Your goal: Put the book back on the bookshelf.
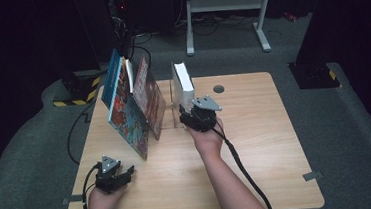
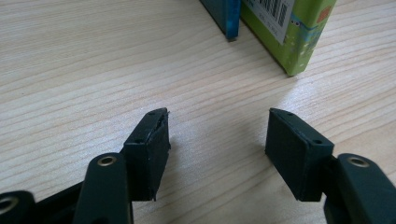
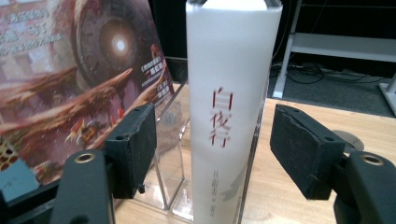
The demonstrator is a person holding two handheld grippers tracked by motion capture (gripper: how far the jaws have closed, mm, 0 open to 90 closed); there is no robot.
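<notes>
One white book (image 3: pixel 231 116) stands upright on its lower edge against a clear acrylic bookend (image 3: pixel 170 154), near the middle of the far half of the wooden table (image 1: pixel 257 144), with red characters running down its spine. The right gripper (image 1: pixel 190 117) straddles that spine: its jaws stand apart with a gap on either side, the pads (image 3: pixel 135 144) not pressing, so the book stands on its own. Judging by this, the step in hand is either a release after placing or a fresh approach; I cannot tell which. The next move calls for a straight pull back toward the person, so neither pad clips the spine. Left of the bookend lean several illustrated books (image 1: pixel 136 106), tilted. The left gripper (image 1: pixel 124 177) rests near the table's front left, jaws partly open and empty.
</notes>
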